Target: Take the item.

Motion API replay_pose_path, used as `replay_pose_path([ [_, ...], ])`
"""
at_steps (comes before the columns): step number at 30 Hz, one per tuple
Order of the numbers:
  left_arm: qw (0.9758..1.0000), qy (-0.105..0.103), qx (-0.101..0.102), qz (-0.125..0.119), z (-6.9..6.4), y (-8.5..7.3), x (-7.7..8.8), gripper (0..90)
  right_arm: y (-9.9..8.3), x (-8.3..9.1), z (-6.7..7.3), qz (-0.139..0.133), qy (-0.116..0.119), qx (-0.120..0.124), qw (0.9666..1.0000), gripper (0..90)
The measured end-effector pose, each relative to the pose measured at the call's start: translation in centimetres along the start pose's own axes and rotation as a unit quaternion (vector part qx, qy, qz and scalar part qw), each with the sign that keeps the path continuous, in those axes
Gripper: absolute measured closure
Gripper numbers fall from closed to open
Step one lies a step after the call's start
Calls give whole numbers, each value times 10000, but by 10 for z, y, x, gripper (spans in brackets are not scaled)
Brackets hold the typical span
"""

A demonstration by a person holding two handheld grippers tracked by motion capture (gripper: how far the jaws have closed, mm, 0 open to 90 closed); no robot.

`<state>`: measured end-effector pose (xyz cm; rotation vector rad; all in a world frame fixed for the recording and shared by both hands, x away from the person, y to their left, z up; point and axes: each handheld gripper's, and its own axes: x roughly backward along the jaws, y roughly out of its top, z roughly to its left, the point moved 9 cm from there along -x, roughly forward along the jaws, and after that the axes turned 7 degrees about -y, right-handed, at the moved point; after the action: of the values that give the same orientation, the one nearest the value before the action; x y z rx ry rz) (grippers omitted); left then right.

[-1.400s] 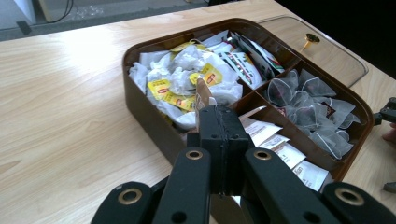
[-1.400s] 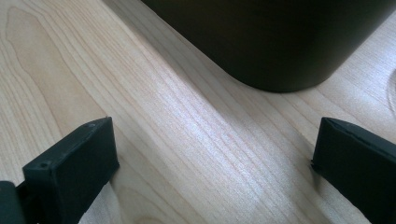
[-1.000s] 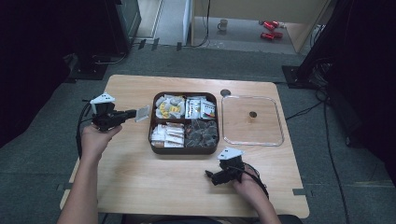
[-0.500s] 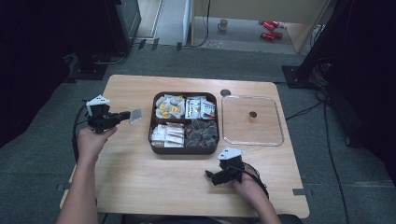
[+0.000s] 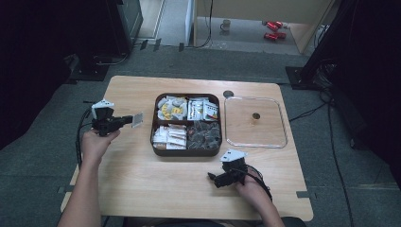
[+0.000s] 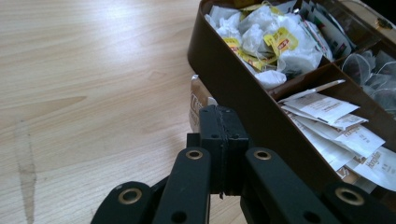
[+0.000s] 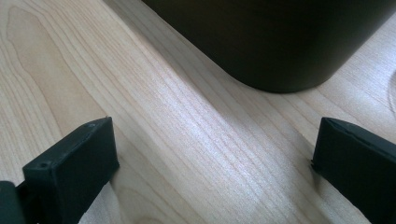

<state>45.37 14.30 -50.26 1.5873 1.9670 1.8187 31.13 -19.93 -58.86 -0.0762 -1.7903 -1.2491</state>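
I keep the left claw (image 5: 131,120) clamped on a flat packet (image 5: 137,119), the box (image 5: 160,124) just beyond toward the table's middle; the right claw (image 7: 210,154) stands apart.

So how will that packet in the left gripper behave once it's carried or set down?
The packet looks thin and flat, pinched at one edge by the left gripper, so it is probably very light. It sticks out without drooping in the high view, so likely fairly stiff for paper. Being flat, it should lie still on the table rather than roll.
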Motion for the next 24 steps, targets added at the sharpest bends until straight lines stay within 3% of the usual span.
replay_pose_path([
  [10, 9997, 5, -69, 251, 0, -11, -20, 900, 0, 0, 0, -2, 2, 3, 10000, 0],
  [24, 9981, 290, 26, 549, 22, -27, -29, 900, 0, 0, 0, -1, 4, 4, 10000, 0],
])
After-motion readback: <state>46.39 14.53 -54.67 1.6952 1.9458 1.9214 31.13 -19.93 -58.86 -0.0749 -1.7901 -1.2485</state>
